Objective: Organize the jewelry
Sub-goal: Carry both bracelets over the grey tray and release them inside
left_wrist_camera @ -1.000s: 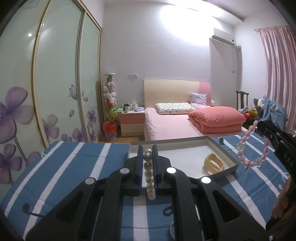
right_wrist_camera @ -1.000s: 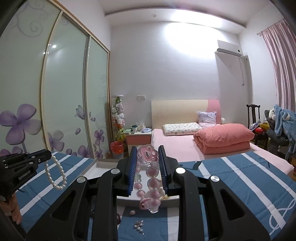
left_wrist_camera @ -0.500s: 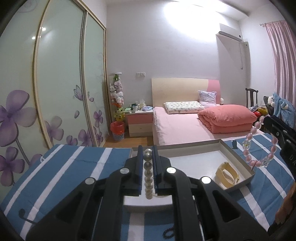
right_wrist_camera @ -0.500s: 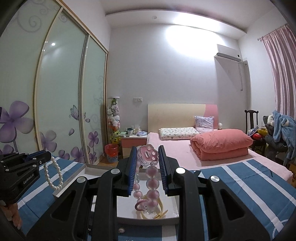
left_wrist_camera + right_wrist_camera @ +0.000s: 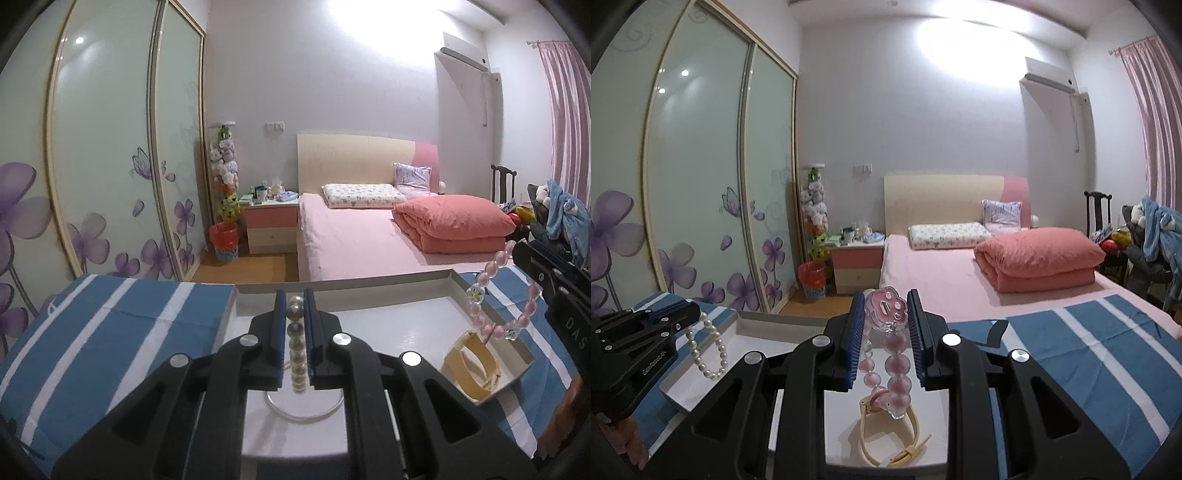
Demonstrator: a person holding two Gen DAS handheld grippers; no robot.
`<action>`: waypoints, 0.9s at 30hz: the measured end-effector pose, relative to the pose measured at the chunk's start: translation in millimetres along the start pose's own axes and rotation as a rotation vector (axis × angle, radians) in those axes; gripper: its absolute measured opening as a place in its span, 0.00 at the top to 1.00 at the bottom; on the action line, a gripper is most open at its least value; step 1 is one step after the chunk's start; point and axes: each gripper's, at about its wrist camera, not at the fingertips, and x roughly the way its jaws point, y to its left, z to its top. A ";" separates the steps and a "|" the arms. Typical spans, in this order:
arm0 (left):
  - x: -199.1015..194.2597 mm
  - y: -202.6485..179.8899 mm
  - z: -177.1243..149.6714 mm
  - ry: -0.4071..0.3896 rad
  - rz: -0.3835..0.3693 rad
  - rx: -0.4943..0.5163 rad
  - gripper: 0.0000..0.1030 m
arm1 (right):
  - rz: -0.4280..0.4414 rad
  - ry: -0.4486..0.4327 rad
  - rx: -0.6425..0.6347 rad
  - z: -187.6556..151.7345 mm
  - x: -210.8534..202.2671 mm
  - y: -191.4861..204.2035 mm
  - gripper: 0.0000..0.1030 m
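1. Carrying one bracelet in each hand, I have both sets of tongs hovering over the shallow white tray (image 5: pixel 491 291) on the blue-striped table (image 5: pixel 110 332).
2. My left tongs (image 5: pixel 294 314) are pinched together on the pearl bracelet (image 5: pixel 296 354) — held by one side so the loop dangles free, which should let it drop flat into the tray.
3. My right tongs (image 5: pixel 885 325) are clamped on the pink bead bracelet (image 5: pixel 895 365), gripping it at its flower-shaped charm (image 5: pixel 888 308), the widest and least slippery part; the beads hang below.
4. Both loops hang above the tray floor, not touching it — I judge the placing step is at hand, with release not yet done.
5. Count in the air: two bracelets, one per hand.
6. Count in the tray: one cream-yellow watch strap (image 5: pixel 472 363) near the right wall, directly under the pink beads, and one thin clear bangle (image 5: pixel 306 413) beneath the pearls.
7. I would set each piece beside, not on, what already lies there.
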 end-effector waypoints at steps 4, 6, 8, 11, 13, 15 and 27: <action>16.8 0.6 0.1 0.025 -0.021 -0.009 0.90 | 0.014 0.047 0.003 -3.7 13.0 3.8 0.76; 22.2 -0.2 0.3 0.031 -0.032 -0.008 0.90 | 0.018 0.063 -0.002 -5.7 16.9 5.3 0.76; 26.4 -1.5 -0.6 0.034 -0.039 -0.008 0.90 | 0.022 0.076 -0.007 -6.1 19.2 6.5 0.76; 31.9 -0.8 -2.6 0.046 -0.055 -0.012 0.90 | 0.027 0.090 -0.007 -6.6 21.7 6.6 0.76; 34.6 0.9 -3.3 0.056 -0.068 -0.024 0.90 | 0.034 0.104 -0.003 -7.0 23.9 5.3 0.76; 36.0 3.4 -3.1 0.060 -0.076 -0.039 0.90 | 0.042 0.108 0.009 -6.9 24.6 4.0 0.70; 29.9 10.7 0.7 0.053 -0.098 -0.052 0.71 | 0.026 0.068 0.030 3.8 15.2 -2.3 0.49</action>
